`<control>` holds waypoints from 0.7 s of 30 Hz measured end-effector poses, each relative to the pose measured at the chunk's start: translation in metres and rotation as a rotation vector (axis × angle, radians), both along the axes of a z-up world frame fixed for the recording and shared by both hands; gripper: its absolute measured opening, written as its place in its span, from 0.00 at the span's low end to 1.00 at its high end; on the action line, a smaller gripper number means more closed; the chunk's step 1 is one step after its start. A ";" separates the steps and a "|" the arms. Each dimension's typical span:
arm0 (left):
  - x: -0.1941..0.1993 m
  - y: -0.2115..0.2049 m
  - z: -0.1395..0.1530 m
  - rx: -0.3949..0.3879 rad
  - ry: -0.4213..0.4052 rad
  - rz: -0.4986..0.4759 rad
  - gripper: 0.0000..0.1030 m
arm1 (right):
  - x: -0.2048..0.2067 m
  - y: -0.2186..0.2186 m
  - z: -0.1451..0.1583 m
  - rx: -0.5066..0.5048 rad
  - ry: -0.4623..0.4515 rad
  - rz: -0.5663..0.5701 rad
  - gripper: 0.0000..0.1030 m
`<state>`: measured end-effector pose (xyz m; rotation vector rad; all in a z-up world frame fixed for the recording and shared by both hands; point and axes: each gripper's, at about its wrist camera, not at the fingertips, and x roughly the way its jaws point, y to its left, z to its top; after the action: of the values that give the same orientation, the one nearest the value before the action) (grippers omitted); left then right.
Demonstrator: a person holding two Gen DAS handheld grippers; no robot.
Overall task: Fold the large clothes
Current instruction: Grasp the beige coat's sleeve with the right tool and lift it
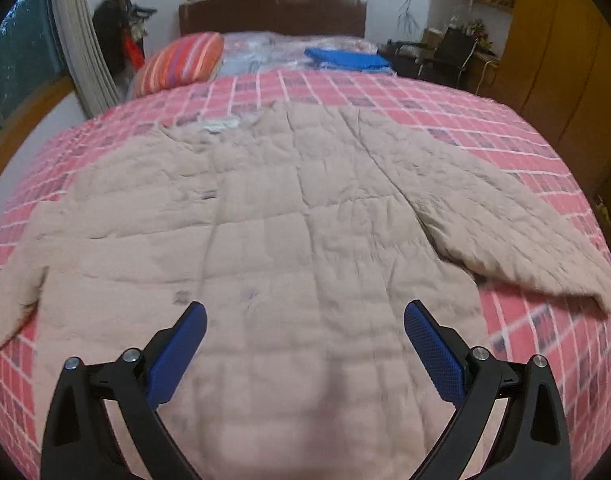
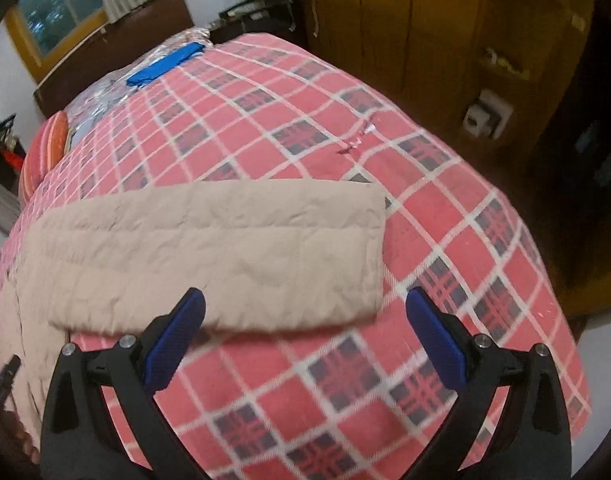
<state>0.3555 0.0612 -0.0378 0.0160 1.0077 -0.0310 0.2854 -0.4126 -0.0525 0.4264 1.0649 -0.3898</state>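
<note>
Left sleeve: lies outstretched toward the left edge of the bed, flat on the pink plaid bedspread.

Striped pillow: far left of the bed head, well apart from the garment.

Left gripper: jaws spread wide, holding nothing; hovers over the lower hem region of the garment.

Beige quilted jacket: spread flat across the middle of the bed, hem toward the camera, collar toward the headboard.

Blue folded cloth: near the headboard, clear of the work.

Right sleeve: extended flat to the right, cuff end resting on the bedspread.

Right gripper: jaws parted, empty; poised just beside the sleeve's near edge, close to the cuff.

Wooden wardrobe: beyond the right side of the bed.

Step in hand, by judgement: garment laid out, no fold begun. Next move likely calls for closing the right gripper on the cuff and carrying the sleeve across the body; thick padding wants a deep bite.
</note>
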 end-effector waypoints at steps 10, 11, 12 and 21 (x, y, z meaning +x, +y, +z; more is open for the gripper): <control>0.035 -0.003 -0.028 -0.052 0.091 0.014 0.96 | 0.020 -0.020 -0.035 0.071 0.062 0.013 0.64; 0.036 -0.003 -0.033 -0.066 0.111 0.010 0.96 | 0.020 -0.020 -0.037 0.073 0.063 0.015 0.62; 0.038 -0.003 -0.036 -0.073 0.123 0.010 0.96 | 0.021 -0.021 -0.039 0.075 0.063 0.014 0.61; 0.039 -0.004 -0.047 -0.069 0.115 -0.003 0.96 | 0.019 -0.024 -0.034 0.039 0.049 0.025 0.19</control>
<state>0.3942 0.0571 -0.0845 -0.0480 1.1212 -0.0696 0.3042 -0.4364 -0.0863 0.4395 1.1259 -0.3598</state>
